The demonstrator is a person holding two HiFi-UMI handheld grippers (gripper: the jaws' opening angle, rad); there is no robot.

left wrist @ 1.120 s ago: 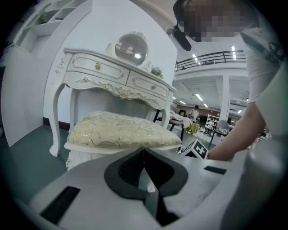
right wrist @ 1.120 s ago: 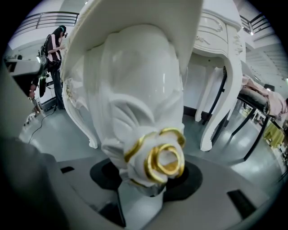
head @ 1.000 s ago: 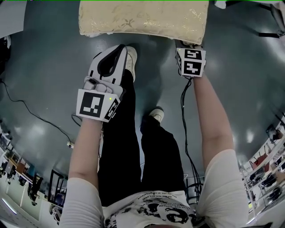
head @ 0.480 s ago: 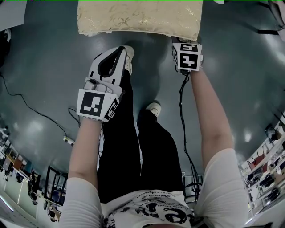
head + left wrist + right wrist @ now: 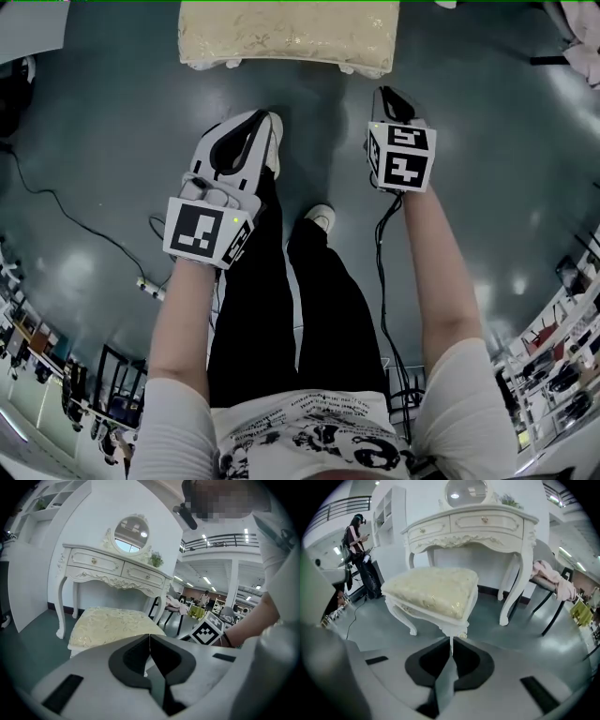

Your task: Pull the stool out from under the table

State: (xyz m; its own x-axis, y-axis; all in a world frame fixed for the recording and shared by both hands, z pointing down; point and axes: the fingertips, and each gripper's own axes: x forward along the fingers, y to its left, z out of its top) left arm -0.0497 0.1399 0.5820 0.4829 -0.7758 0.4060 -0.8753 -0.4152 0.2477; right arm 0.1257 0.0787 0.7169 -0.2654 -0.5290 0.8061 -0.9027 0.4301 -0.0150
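Observation:
The stool [image 5: 286,33], white-legged with a cream brocade cushion, stands on the grey floor at the top of the head view. In the right gripper view the stool [image 5: 433,590] sits in front of the white dressing table [image 5: 473,524], outside its legs. My right gripper [image 5: 386,94] hangs a short way in front of the stool's near right corner, not touching it; its jaws are closing with nothing between them, and the tips [image 5: 451,641] meet. My left gripper [image 5: 258,120] is held lower left of the stool, shut and empty [image 5: 149,637].
My legs and shoes [image 5: 323,217] stand between the grippers. A cable [image 5: 75,234] and a power strip [image 5: 150,289] lie on the floor at left. A dark chair with pink cloth [image 5: 553,590] stands right of the table, and a person [image 5: 358,541] stands far left.
My right gripper has come off the stool's front right corner and drawn back, jaws now together. The stool sits farther up in the head view. The left gripper stayed shut.

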